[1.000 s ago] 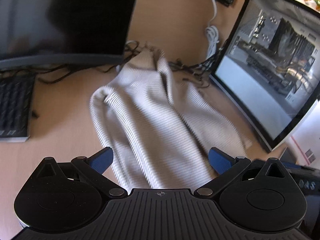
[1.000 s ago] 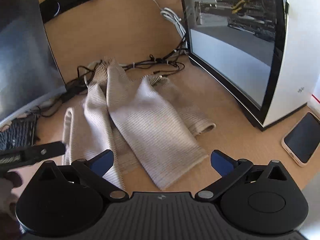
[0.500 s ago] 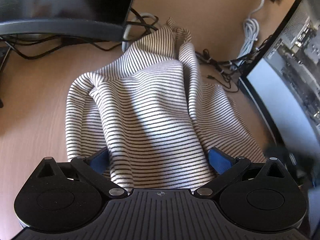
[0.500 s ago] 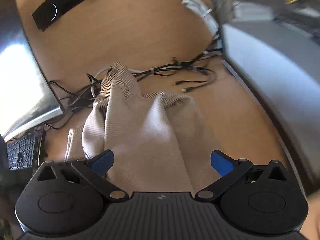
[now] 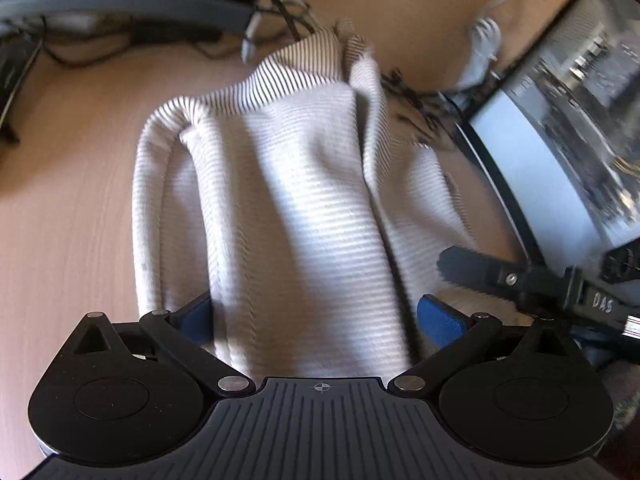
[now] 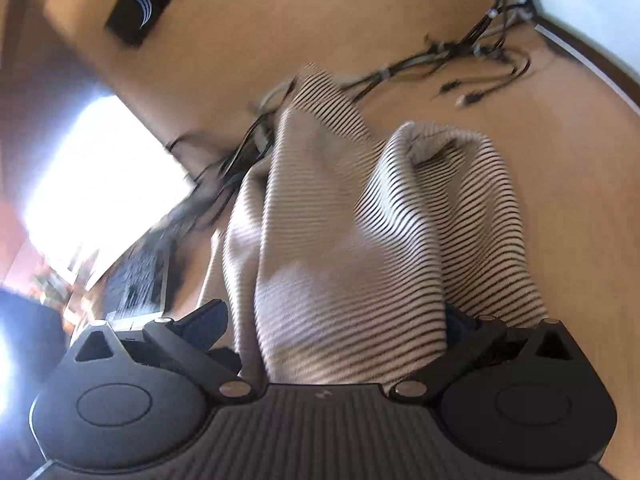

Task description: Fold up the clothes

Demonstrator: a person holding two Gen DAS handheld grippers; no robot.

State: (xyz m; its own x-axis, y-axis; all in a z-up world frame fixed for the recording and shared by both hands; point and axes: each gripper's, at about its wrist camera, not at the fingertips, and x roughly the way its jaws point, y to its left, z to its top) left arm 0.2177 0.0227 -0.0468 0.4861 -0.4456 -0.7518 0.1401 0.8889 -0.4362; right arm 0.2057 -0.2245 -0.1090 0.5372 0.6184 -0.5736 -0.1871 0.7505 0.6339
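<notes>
Both claws gape over striped garment [image 5: 296, 208] on wooden desk [image 5: 60, 200].

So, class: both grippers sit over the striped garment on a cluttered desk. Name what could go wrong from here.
1. The striped garment has its far end on the loose cables; pulling it might drag them.
2. Both the left gripper and the right gripper are wide open around bunched folds, so closing may pinch several layers.
3. The computer case stands close, so a swing could strike it.
</notes>
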